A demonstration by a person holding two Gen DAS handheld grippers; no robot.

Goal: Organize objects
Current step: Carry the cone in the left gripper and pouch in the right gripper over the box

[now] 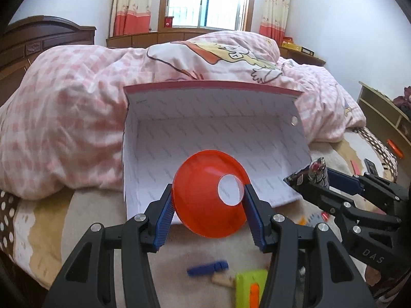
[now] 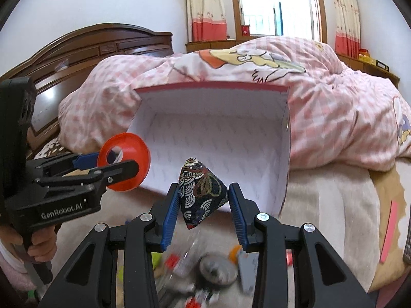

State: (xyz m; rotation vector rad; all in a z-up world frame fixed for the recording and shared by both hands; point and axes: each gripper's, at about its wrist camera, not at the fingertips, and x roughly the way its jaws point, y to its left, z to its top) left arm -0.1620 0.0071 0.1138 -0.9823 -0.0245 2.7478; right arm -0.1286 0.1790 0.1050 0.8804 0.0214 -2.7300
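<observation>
My left gripper [image 1: 208, 200] is shut on an orange plastic cone [image 1: 205, 205] with a round hole at its top, held just in front of the open white box [image 1: 205, 133]. In the right wrist view the same cone [image 2: 128, 164] and left gripper [image 2: 115, 164] hang at the box's left front corner. My right gripper [image 2: 203, 197] is shut on a dark patterned fabric pyramid bag [image 2: 200, 192], before the box [image 2: 218, 138] mouth. The bag [image 1: 312, 173] and right gripper [image 1: 316, 179] show at the right of the left wrist view. The box lies on the bed, open toward me.
A pink checked duvet [image 1: 64, 118] is heaped behind and around the box. Small toys lie on the bed below the grippers: a blue stick [image 1: 206, 269], a green block [image 1: 250, 287], a grey round piece [image 2: 218, 269]. A wooden headboard [image 2: 90, 48] stands left.
</observation>
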